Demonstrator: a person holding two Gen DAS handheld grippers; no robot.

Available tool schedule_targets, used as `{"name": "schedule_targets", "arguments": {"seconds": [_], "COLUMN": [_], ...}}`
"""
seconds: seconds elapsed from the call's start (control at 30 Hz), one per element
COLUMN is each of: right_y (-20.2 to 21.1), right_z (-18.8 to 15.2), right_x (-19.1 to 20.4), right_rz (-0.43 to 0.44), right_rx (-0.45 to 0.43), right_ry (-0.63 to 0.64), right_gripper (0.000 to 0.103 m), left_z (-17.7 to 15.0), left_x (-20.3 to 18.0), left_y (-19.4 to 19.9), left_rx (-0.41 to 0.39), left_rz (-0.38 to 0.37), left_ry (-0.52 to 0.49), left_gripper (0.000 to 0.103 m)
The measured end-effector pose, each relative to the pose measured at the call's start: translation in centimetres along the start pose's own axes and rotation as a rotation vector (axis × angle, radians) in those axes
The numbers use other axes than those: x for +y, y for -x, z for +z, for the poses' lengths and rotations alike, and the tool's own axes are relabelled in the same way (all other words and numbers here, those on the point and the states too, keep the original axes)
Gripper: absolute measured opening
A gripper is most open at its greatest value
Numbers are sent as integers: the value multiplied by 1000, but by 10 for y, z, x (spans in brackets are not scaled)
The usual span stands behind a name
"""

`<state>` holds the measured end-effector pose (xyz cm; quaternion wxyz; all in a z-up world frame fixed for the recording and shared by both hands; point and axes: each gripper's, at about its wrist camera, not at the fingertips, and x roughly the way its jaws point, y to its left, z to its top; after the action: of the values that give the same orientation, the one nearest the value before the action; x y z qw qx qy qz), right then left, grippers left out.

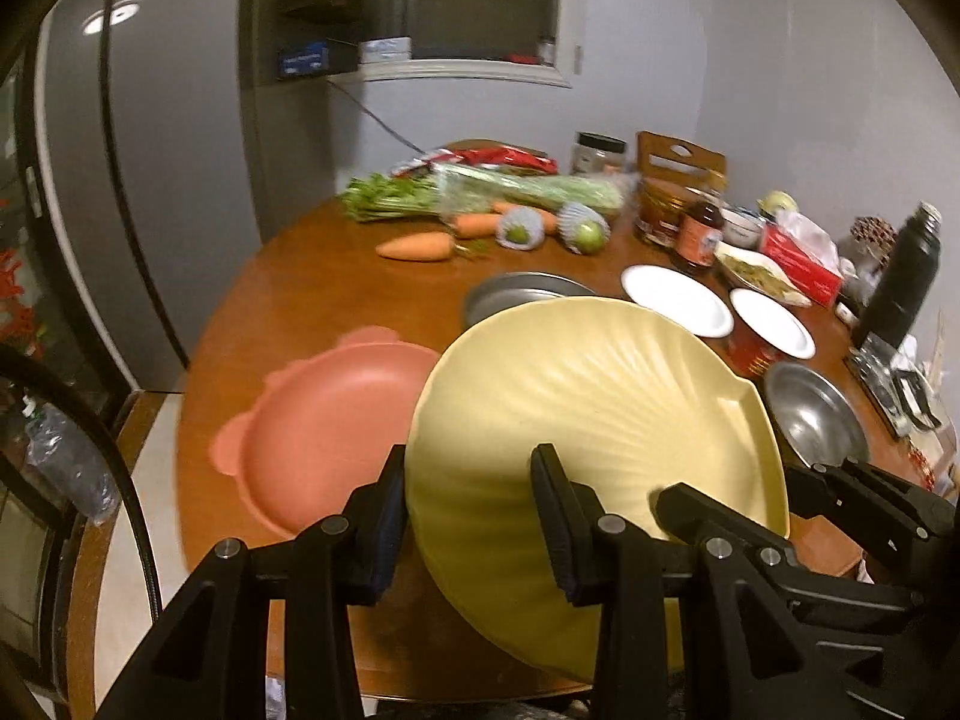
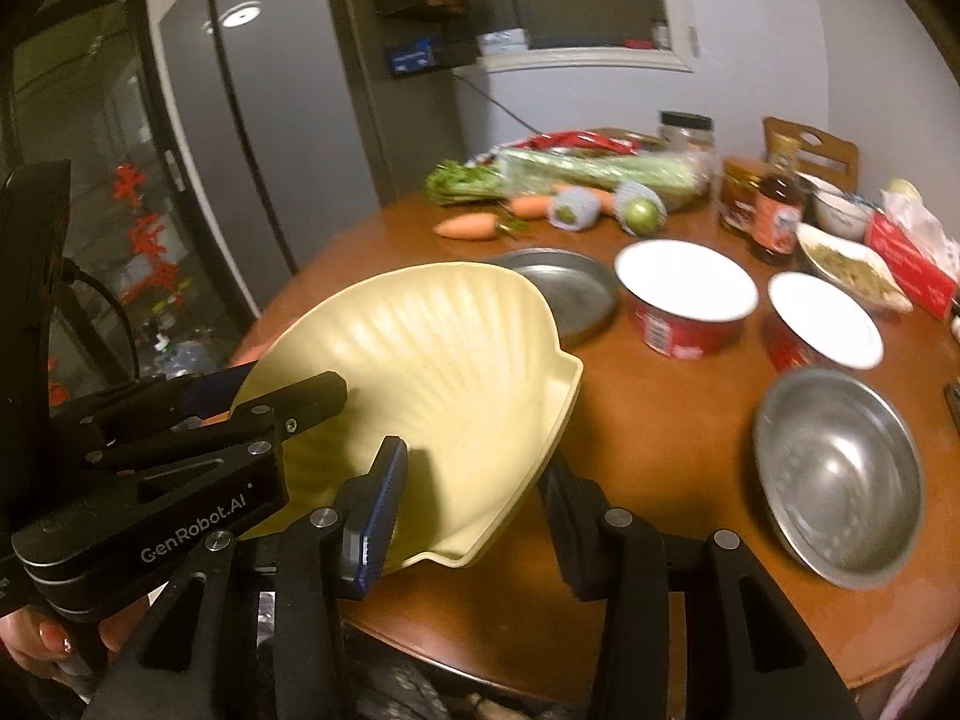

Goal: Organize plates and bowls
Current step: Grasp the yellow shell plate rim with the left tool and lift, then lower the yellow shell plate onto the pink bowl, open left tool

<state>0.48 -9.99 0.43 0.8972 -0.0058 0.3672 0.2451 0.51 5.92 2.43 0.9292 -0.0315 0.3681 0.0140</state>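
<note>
A yellow shell-shaped plate (image 1: 576, 420) is held tilted above the round wooden table (image 1: 324, 300); it also shows in the right wrist view (image 2: 432, 354). My left gripper (image 1: 468, 480) is shut on its near edge. My right gripper (image 2: 474, 480) straddles the plate's right rim with its jaws set wide. The left gripper (image 2: 288, 402) appears in the right wrist view, clamped on the plate. A pink plate (image 1: 336, 426) lies on the table left of the yellow one. A grey metal plate (image 2: 564, 288), a steel bowl (image 2: 840, 480) and two red bowls (image 2: 690, 300) (image 2: 822, 330) stand further right.
Carrots (image 1: 420, 247), bagged celery (image 1: 510, 192), two netted green fruits (image 1: 585, 228), jars, a sauce bottle (image 1: 699, 234), a tissue box (image 1: 801, 261) and a black flask (image 1: 903, 270) crowd the far and right side. A grey fridge (image 1: 150, 180) stands left.
</note>
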Motion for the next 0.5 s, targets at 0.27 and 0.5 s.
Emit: {"name": "schedule_targets", "arguments": {"seconds": [0.27,0.5], "right_y": [-22,-54], "right_z": [26,47], "right_x": [35,61], "right_rz": [58,99], "right_rx": [6,41], "right_ry": [43,54], "right_gripper": [47,47], "left_z": [14,24], "left_x": [43,74], "left_y": [0,-15], "left_rx": [-19,-6], "left_rz": [55,93], "left_ry": [36,47], "left_gripper": [40,39]}}
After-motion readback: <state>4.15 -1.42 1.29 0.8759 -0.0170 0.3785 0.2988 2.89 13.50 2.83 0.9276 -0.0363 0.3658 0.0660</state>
